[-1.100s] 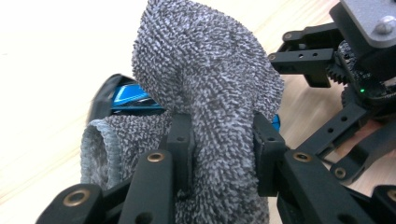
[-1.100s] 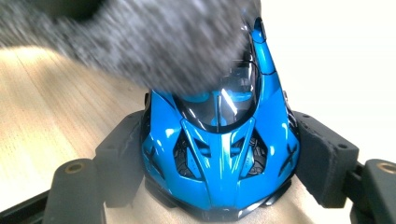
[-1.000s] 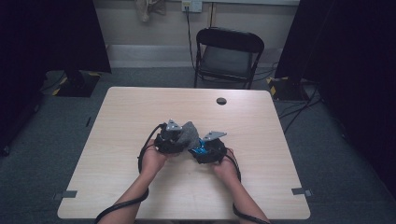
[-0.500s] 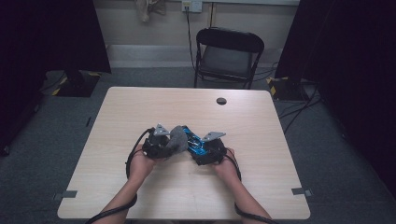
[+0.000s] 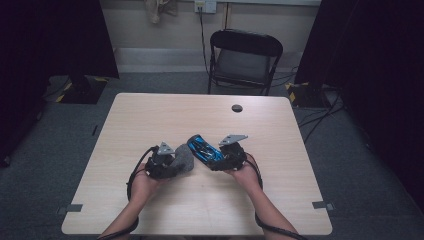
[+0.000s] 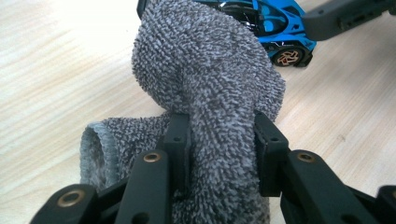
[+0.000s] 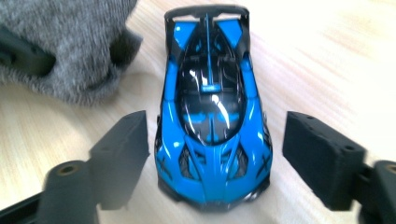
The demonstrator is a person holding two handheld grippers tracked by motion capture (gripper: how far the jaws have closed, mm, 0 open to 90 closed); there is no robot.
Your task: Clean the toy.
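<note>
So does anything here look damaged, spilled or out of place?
Nothing stands out. The grey cloth is bunched in the left gripper, and the blue toy car sits whole and upright on the table between the right gripper's open jaws.

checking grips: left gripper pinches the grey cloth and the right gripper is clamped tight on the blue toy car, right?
Not quite. The left gripper does pinch the grey cloth, but the right gripper is open: in the right gripper view its pads stand clear of the blue toy car between them.

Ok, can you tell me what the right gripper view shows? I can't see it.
A shiny blue toy car sits on the wooden table, between the right gripper's two black open jaws, which don't touch it. A fuzzy grey cloth is at the top left.
</note>
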